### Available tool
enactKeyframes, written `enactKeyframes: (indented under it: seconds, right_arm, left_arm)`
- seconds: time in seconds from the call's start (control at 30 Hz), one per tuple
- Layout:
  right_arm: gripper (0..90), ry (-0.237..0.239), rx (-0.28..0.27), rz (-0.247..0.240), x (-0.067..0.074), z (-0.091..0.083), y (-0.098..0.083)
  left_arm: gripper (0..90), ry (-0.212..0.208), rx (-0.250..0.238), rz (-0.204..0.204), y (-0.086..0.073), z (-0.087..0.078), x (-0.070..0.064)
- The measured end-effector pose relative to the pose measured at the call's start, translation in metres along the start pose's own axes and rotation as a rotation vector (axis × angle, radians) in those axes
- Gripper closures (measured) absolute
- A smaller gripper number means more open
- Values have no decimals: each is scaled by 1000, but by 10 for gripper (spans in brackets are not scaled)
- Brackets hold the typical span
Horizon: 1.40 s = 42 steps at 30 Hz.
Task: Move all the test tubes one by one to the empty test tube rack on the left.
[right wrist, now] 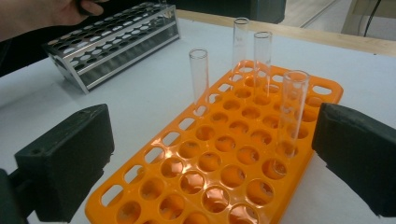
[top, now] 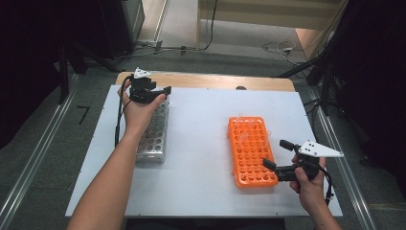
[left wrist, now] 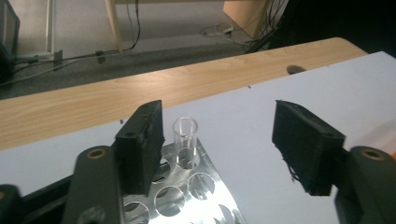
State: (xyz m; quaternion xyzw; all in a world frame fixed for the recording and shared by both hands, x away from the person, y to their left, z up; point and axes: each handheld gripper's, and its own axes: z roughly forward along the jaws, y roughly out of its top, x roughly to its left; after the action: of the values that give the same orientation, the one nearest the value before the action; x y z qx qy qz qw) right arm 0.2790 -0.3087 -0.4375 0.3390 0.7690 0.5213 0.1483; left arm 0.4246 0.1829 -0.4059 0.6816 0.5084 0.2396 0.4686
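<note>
Now left gripper (left wrist: 219, 149) spread, glass tube (left wrist: 185, 140) seated in metal rack (left wrist: 196, 196) beside left jaw; lift straight up, avoid clipping rim. Right gripper (right wrist: 210, 163) spread, idle.

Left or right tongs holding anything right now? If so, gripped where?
Nothing is held. The left tongs are open, with a glass tube standing free in the metal rack between them. The right tongs are open over the orange rack.

The person's left hand (top: 139, 111) hides the far end of the metal rack (top: 154, 136).
</note>
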Motion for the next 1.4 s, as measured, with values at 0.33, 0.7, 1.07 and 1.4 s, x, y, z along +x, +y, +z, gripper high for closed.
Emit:
enactKeyframes:
  seconds: [0.33,0.7,1.07,1.4]
  right_arm:
    - [0,-16,2,27,-14,6,2]
    - [0,-58,31,53,-31,24,8]
    - [81,-67,69,94,-50,52,5]
    - [373,-35,110,103,-46,52,-4]
  left_arm:
    - [139,-57,-45,-13,-12,-31,-16]
    - [0,-133,-76,-1,-37,-61,-42]
    - [0,-165,-123,21,-58,-84,-64]
    - [0,-207,-132,23,-70,-89,-78]
